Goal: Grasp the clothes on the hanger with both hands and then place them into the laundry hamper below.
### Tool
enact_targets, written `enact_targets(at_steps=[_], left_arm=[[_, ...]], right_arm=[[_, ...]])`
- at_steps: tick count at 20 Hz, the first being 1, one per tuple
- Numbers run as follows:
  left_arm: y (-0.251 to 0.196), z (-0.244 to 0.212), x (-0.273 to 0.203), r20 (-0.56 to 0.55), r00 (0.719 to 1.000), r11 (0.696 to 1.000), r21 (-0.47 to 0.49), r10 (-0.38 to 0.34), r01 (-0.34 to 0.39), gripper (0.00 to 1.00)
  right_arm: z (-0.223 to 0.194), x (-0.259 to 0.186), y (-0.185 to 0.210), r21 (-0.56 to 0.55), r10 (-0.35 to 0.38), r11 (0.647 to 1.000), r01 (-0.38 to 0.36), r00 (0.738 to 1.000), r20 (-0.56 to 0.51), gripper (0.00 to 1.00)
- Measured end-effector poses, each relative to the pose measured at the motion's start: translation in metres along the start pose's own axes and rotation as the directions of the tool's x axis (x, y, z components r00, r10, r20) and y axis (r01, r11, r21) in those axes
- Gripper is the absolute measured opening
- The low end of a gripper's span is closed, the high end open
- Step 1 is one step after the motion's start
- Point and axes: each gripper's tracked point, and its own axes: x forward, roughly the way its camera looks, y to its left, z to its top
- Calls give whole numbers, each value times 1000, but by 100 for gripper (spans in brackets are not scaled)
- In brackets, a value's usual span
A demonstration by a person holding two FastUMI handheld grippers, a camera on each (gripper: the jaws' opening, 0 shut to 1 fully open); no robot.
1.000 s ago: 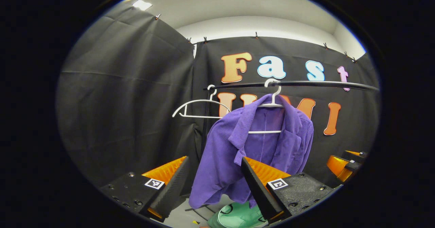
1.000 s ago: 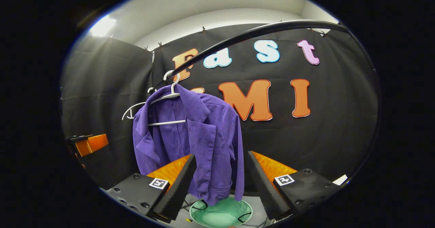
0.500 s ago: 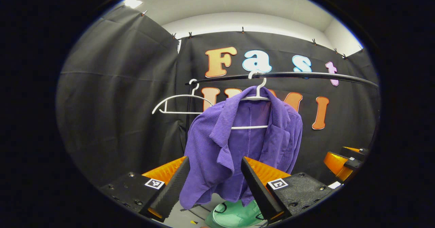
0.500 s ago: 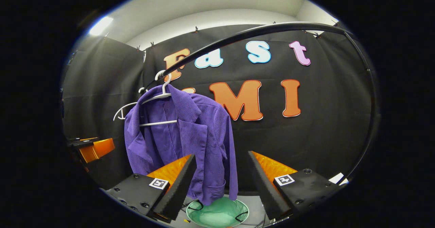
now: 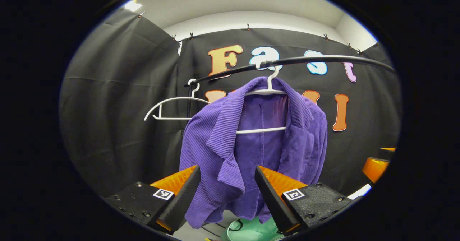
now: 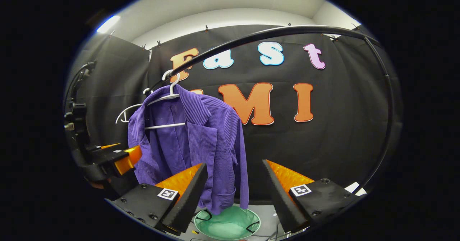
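The purple ribbed-fabric jacket [image 5: 251,151] hangs open-fronted on a white plastic hanger [image 5: 267,90], hooked over a black metal rail [image 5: 323,59] so that the garment drapes freely above the pale green laundry hamper [image 6: 227,223] on the floor. A second, bare white hanger [image 5: 172,106] hangs beside it on the same rail. The left gripper [image 5: 224,189] faces the jacket's front, jaws spread, with the left lapel showing between them but not pinched. The right gripper [image 6: 235,192] faces the jacket's right edge, jaws spread and empty. Judged from this, both grasps remain undone; each gripper appears aligned to take one side.
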Motion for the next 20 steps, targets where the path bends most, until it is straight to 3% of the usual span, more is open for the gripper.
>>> enact_targets(at_steps=[6, 20], left_arm=[[5, -28, 28, -65, 998, 1000, -15, -2, 1, 99], [16, -42, 56, -84, 996, 999, -37, -20, 17, 95]], right_arm=[[-9, 20, 15, -9, 13, 1000, -13, 1000, -5, 98], [-36, 120, 78, 10, 106, 994, -105, 993, -58, 97]])
